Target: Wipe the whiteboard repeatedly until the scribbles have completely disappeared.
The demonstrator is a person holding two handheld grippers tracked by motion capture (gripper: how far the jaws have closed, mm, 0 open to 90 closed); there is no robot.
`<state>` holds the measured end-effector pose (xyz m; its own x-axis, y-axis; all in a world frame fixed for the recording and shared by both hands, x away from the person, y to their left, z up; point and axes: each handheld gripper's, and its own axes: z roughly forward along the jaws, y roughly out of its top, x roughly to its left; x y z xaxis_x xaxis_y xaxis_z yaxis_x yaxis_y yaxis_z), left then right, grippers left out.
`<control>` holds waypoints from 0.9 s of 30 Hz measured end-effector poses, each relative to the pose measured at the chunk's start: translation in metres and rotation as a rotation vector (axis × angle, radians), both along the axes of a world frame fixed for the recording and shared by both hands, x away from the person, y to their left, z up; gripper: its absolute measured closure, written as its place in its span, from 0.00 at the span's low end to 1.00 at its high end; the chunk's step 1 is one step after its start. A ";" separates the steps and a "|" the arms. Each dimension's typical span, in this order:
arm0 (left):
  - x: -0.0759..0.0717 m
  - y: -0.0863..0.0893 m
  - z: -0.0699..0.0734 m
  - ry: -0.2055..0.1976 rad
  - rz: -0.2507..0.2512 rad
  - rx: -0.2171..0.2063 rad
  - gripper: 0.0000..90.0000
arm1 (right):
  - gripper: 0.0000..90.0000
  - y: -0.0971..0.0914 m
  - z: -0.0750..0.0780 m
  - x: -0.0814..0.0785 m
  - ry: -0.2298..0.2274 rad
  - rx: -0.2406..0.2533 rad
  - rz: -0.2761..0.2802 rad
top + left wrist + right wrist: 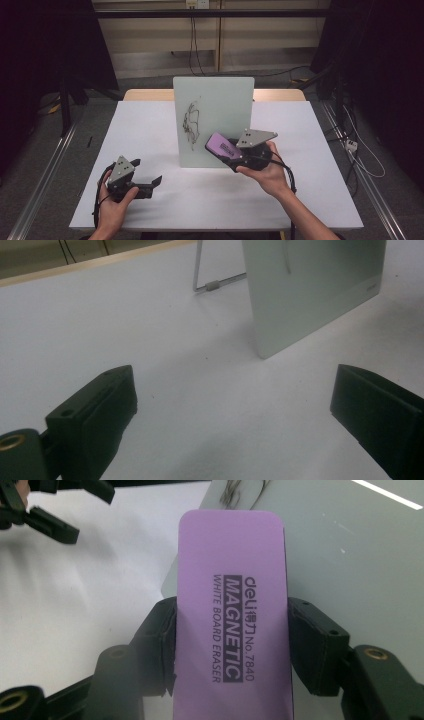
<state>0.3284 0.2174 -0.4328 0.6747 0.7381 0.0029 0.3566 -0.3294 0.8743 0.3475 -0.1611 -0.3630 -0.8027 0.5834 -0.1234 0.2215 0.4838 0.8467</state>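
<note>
A small whiteboard [214, 120] stands upright in the middle of the white table [150, 125], with a black scribble [191, 124] on its left half. My right gripper [223, 150] is shut on a purple magnetic whiteboard eraser [220, 144], held just in front of the board's lower right part. In the right gripper view the eraser [232, 615] is clamped by its long sides between both jaws, with the scribble [245, 491] at the top edge. My left gripper [148, 172] rests open near the table's front left, jaws apart over bare table [200, 405], nothing between them.
The board's wire stand [212, 286] sticks out behind the whiteboard [315, 290]. A wooden strip [145, 95] runs along the table's far edge. Cables [360, 155] hang off the right side. Dark curtains flank the room.
</note>
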 end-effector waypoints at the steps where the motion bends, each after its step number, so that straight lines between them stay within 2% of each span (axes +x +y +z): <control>1: 0.001 0.000 0.000 0.001 0.000 -0.001 0.05 | 0.46 0.001 0.001 0.001 -0.005 0.002 0.000; 4: 0.000 -0.001 -0.001 0.008 -0.005 -0.007 0.05 | 0.46 0.005 0.004 0.003 -0.020 0.006 0.007; 7: -0.001 0.000 0.001 -0.005 -0.011 -0.015 0.05 | 0.46 0.008 0.006 0.005 -0.030 0.006 0.011; 13: 0.000 0.001 0.001 0.001 0.000 -0.012 0.05 | 0.46 0.012 0.011 0.009 -0.052 0.018 0.009; 16: 0.000 0.000 0.001 -0.001 0.002 -0.018 0.05 | 0.46 0.011 0.019 0.009 -0.078 0.027 0.003; 18: 0.000 0.000 0.001 0.002 -0.001 -0.018 0.05 | 0.46 0.007 0.030 0.009 -0.102 0.050 -0.004; 25: 0.001 0.001 0.001 0.005 -0.001 -0.014 0.05 | 0.46 0.009 0.037 0.013 -0.125 0.052 -0.009; 27: 0.000 0.000 0.001 -0.006 -0.004 -0.009 0.05 | 0.46 0.011 0.038 0.015 -0.132 0.051 -0.010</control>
